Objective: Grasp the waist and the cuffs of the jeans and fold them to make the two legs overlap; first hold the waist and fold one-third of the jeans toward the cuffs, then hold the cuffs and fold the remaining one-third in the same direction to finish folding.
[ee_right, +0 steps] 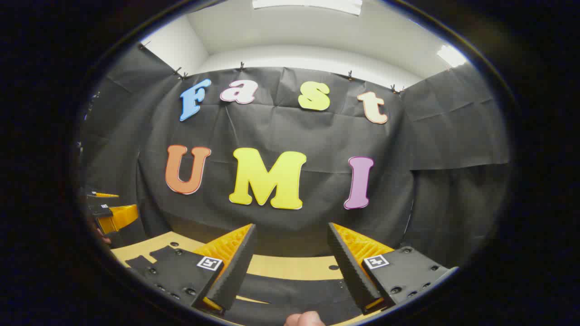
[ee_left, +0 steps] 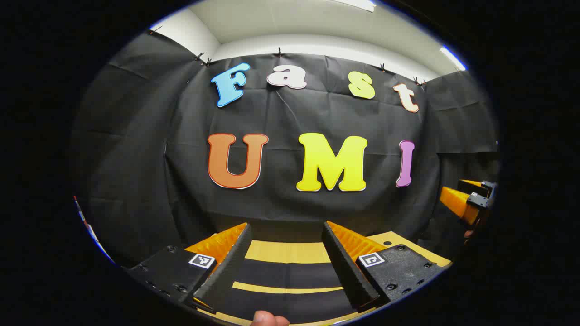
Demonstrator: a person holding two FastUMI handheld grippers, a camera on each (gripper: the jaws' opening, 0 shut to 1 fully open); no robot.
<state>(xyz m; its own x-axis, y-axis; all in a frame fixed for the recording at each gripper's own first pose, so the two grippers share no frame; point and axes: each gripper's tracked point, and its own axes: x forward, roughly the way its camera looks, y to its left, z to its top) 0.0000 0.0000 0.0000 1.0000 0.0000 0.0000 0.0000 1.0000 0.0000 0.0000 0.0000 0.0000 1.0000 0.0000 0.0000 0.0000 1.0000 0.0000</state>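
Dark jeans [ee_left: 285,274] lie flat on the yellow table [ee_left: 285,251], showing as two dark bands with a thin yellow strip between them. My left gripper [ee_left: 286,226] hovers above them, open, with nothing between its fingers. In the right gripper view the same dark jeans [ee_right: 290,292] lie below my right gripper [ee_right: 291,226], which is also open and holds nothing. Both grippers point level at the back wall. The right gripper [ee_left: 466,201] shows at the far right edge of the left gripper view, and the left gripper [ee_right: 111,216] at the far left edge of the right gripper view.
Black cloth walls close the booth behind and on both sides of the table [ee_right: 290,267]. A fingertip [ee_left: 269,319] shows at the bottom edge of the left gripper view and another fingertip [ee_right: 303,319] in the right gripper view. A small hole [ee_right: 334,267] marks the tabletop.
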